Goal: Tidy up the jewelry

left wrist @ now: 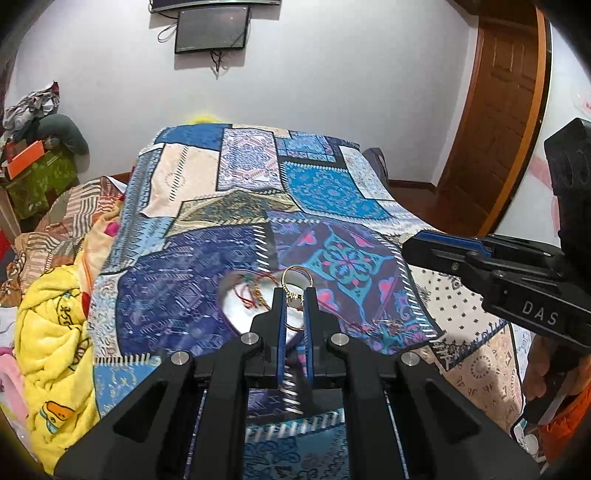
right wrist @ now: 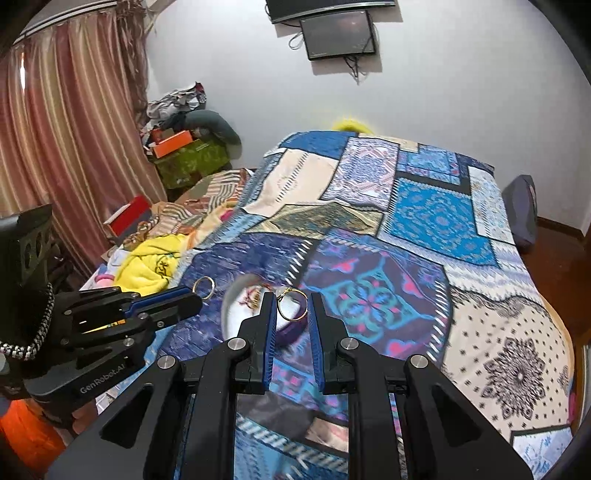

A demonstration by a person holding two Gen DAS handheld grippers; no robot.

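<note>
The left hand-held gripper (left wrist: 294,295) is clamped on a gold bangle (left wrist: 297,277), holding it above the heart-shaped box (left wrist: 243,306) on the bed (left wrist: 192,229). The right hand-held gripper (right wrist: 291,301) hovers over that box (right wrist: 240,314) with fingers apart around a second bangle (right wrist: 292,304), which seems to lie in the box. Red-and-yellow threads (left wrist: 255,291) lie in the box too. Beyond the box, a screen (left wrist: 211,30) hangs on the wall.
</note>
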